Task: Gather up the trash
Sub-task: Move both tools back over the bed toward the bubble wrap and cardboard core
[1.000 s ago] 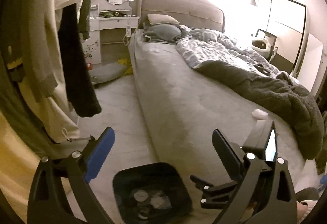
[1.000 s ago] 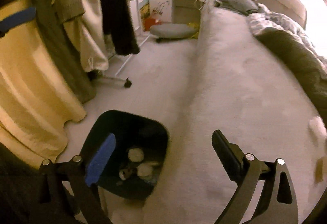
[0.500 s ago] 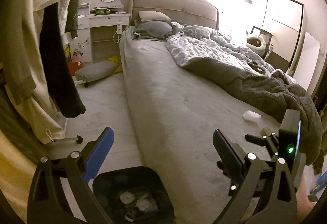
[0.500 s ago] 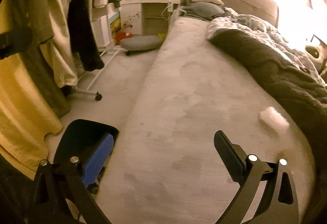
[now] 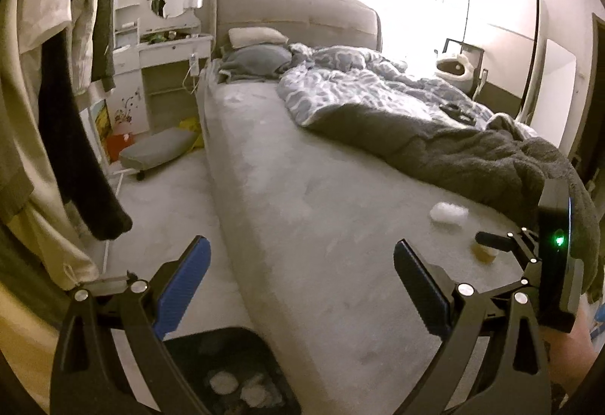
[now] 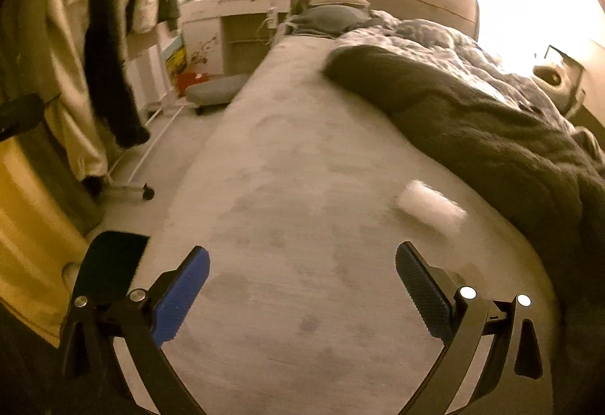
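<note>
A white crumpled tissue (image 5: 449,213) lies on the grey bed (image 5: 302,195) near the dark blanket; it also shows blurred in the right wrist view (image 6: 429,205). A small yellowish scrap (image 5: 484,251) lies just nearer. A black trash bin (image 5: 230,369) with several white wads inside stands on the floor beside the bed; its rim shows in the right wrist view (image 6: 109,263). My left gripper (image 5: 300,282) is open and empty above the bed edge and bin. My right gripper (image 6: 302,290) is open and empty over the bed, short of the tissue; its body shows in the left wrist view (image 5: 556,252).
A rumpled dark blanket (image 5: 453,150) and patterned duvet (image 5: 359,82) cover the bed's right side. Clothes hang on a wheeled rack (image 5: 68,112) at left. A grey cushion (image 5: 159,148) lies on the floor by a white dresser (image 5: 166,74).
Both grippers have swung from above the bin toward the bed. The right gripper has moved over the mattress and closer to the white tissue. Both stay open.
</note>
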Demonstrator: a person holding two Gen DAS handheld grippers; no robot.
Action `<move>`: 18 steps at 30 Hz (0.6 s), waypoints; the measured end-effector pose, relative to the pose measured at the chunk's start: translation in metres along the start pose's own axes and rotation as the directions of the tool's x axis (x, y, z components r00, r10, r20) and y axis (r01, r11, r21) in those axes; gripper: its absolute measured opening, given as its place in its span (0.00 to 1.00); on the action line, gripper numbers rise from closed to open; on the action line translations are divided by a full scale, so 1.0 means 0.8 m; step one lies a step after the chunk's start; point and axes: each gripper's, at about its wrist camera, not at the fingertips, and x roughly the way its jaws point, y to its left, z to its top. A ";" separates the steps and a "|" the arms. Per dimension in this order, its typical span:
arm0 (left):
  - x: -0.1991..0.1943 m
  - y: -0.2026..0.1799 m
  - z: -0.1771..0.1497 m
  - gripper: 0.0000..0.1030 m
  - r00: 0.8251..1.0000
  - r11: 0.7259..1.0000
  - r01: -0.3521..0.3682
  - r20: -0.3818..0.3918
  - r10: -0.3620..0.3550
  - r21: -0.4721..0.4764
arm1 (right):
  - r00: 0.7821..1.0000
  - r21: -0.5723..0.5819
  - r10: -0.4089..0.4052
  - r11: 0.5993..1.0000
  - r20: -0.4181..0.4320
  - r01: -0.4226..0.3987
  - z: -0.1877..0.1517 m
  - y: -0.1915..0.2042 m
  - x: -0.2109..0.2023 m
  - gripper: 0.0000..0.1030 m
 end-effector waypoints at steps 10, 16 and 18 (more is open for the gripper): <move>0.032 -0.038 0.003 0.96 0.999 0.999 0.034 -0.019 -0.034 -0.009 | 0.998 0.100 -0.058 0.993 -0.018 0.059 -0.027 -0.074 -0.012 0.97; 0.054 -0.068 0.006 0.96 0.996 0.996 0.089 -0.014 -0.089 0.004 | 0.996 0.127 -0.080 0.988 -0.026 0.083 -0.041 -0.106 -0.018 0.97; 0.063 -0.079 0.007 0.96 0.995 0.995 0.095 -0.015 -0.095 0.019 | 0.996 0.138 -0.080 0.987 -0.032 0.084 -0.045 -0.113 -0.016 0.97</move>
